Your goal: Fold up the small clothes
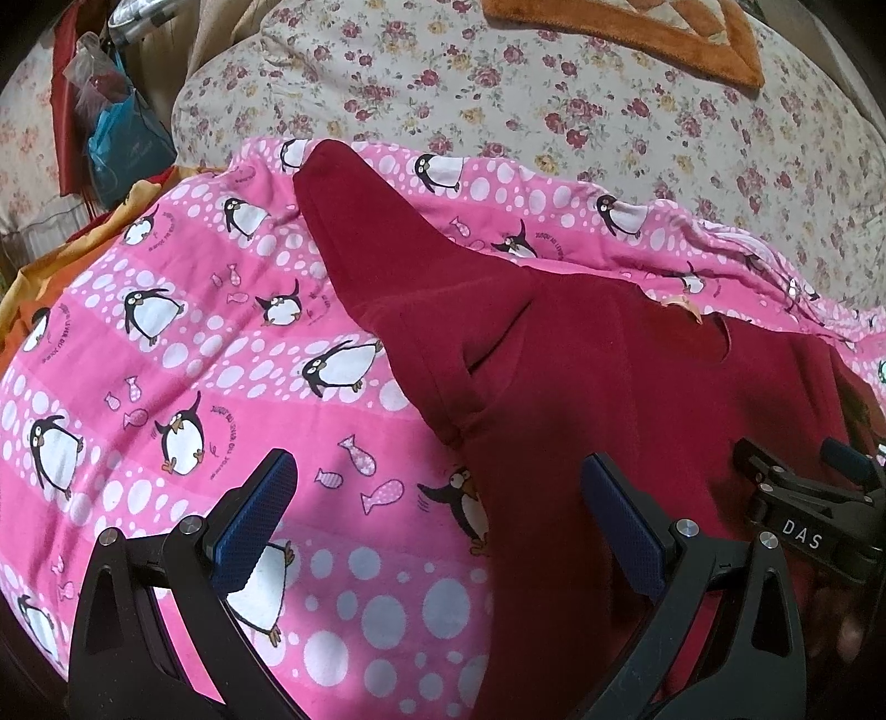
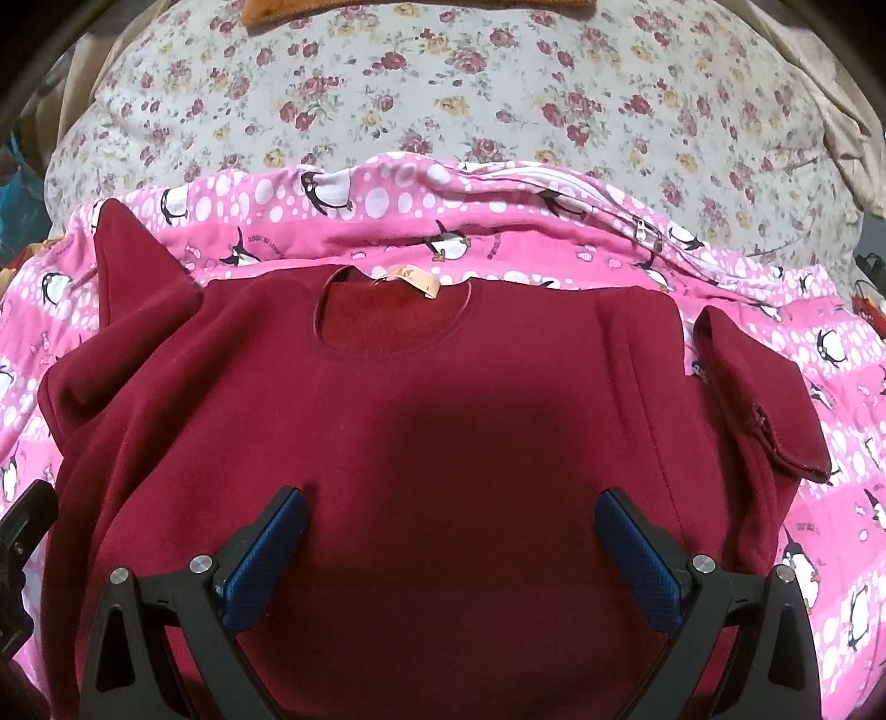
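Observation:
A small dark red sweater [image 2: 443, 421] lies face up on a pink penguin-print blanket [image 2: 498, 243], its neck hole and tan label [image 2: 412, 279] toward the far side. Its left sleeve [image 1: 376, 249] points up and away; the right sleeve [image 2: 758, 399] is folded down beside the body. My right gripper [image 2: 449, 543] hovers open over the sweater's chest, with nothing between its blue pads. My left gripper [image 1: 437, 509] is open at the sweater's left edge, one pad over the blanket [image 1: 166, 360], the other over the red cloth [image 1: 609, 387]. In the left wrist view the right gripper [image 1: 797, 487] shows at the right.
A floral quilt [image 2: 443, 99] lies bunched beyond the blanket. An orange-edged cloth [image 1: 637, 33] rests on it at the back. At the far left hang a blue bag [image 1: 127, 138] and plastic bags. Yellow-orange fabric [image 1: 83, 232] pokes out at the blanket's left edge.

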`<state>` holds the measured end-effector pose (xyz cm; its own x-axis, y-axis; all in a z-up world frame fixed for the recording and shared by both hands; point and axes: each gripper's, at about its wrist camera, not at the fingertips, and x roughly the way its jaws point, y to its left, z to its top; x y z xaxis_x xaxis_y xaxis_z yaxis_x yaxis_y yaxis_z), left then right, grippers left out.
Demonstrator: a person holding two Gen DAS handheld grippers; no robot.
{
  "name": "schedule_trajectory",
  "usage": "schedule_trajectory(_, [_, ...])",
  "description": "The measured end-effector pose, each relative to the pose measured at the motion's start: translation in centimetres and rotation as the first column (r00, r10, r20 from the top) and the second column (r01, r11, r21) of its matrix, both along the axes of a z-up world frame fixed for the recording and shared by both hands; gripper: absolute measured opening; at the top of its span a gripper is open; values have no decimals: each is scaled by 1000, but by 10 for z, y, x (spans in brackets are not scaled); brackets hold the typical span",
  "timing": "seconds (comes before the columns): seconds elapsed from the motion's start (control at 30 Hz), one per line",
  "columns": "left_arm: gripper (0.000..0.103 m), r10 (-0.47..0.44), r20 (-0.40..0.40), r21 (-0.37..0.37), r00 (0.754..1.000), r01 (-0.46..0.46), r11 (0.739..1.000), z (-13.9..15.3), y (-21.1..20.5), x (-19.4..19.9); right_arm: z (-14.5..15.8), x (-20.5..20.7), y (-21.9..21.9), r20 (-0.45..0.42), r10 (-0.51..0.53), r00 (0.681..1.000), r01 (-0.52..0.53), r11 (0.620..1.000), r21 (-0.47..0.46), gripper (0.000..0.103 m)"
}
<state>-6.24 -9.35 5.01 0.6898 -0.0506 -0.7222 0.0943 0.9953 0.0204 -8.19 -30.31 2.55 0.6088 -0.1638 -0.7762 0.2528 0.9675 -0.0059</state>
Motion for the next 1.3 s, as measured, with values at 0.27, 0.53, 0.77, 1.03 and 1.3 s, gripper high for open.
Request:
schedule_trajectory(0.27, [102,8,-20,-24,1000,-9,1000,-2,9,4,-3,3,1,-15,9,1000,-9,1000,2,103])
schedule_trajectory(0.53, [102,111,-7,-112,994,-111,988,30,63,71,-5,3,-3,-10,17,1000,-17,999,37,103])
schedule_trajectory(0.77, [92,199,7,-184,980,-194,963,25,102,174,-6,1,-6,10,27,1000,-28,997,70,103])
schedule_trajectory(1.03, [92,211,-77,-269,974,-224,937,-19,114,257,-8,2,-8,15,41,999,-42,994,102,103])
schedule_trajectory(1.3, [102,268,-88,-258,959,-282,924,-34,114,293,-9,4,-10,19,50,999,-52,991,123,103])
